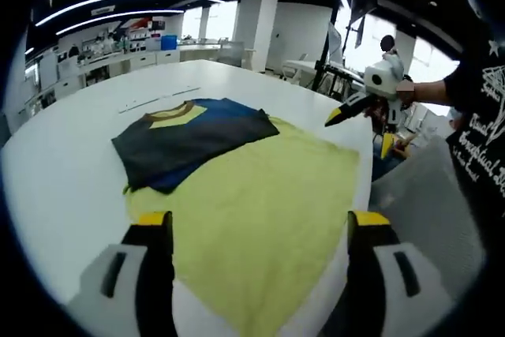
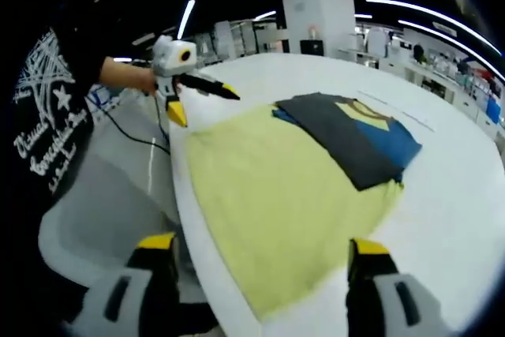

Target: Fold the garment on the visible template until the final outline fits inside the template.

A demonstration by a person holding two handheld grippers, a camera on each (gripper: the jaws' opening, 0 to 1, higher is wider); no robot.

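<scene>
Folded dark T-shirt (image 1: 189,138), grey over blue with a yellow collar, lies on the far part of the yellow template cloth (image 1: 260,219) on the white table (image 1: 71,171). Left gripper (image 1: 260,230) and right gripper (image 2: 260,254): jaws apart, empty. Shirt lettering on the person illegible.

Both grippers hang above the table (image 1: 71,171) with jaws spread wide and nothing between them. The left gripper (image 1: 261,230) is over the table's near edge; the right gripper (image 2: 262,252) is over its side edge, held by a hand (image 1: 405,92).
</scene>
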